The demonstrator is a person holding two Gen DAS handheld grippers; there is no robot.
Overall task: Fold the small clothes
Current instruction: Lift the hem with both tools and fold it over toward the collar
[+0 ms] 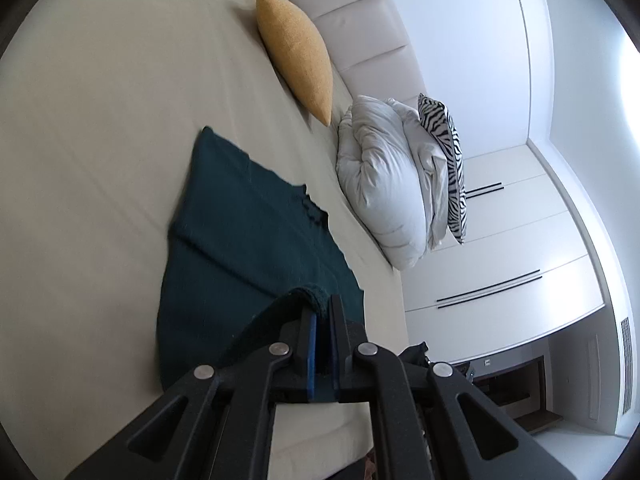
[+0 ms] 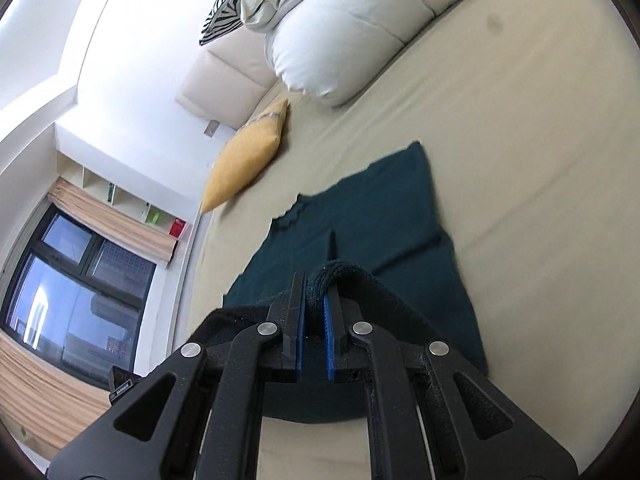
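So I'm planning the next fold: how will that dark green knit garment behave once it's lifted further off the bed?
Probably floppy: the dark green knit garment drapes limply from the right tongs and left tongs, both shut on its edge. Likely light, since small pinches carry it. The textured knit shouldn't slip much on the bed, though it may stretch.

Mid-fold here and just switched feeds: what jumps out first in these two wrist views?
The dark green garment dominates, spread on the beige bed, with each gripper shut on a bunched edge of it: the left gripper and the right gripper. Beyond it, a yellow cushion leans against the headboard, beside a white pillow and a zebra-striped cushion.
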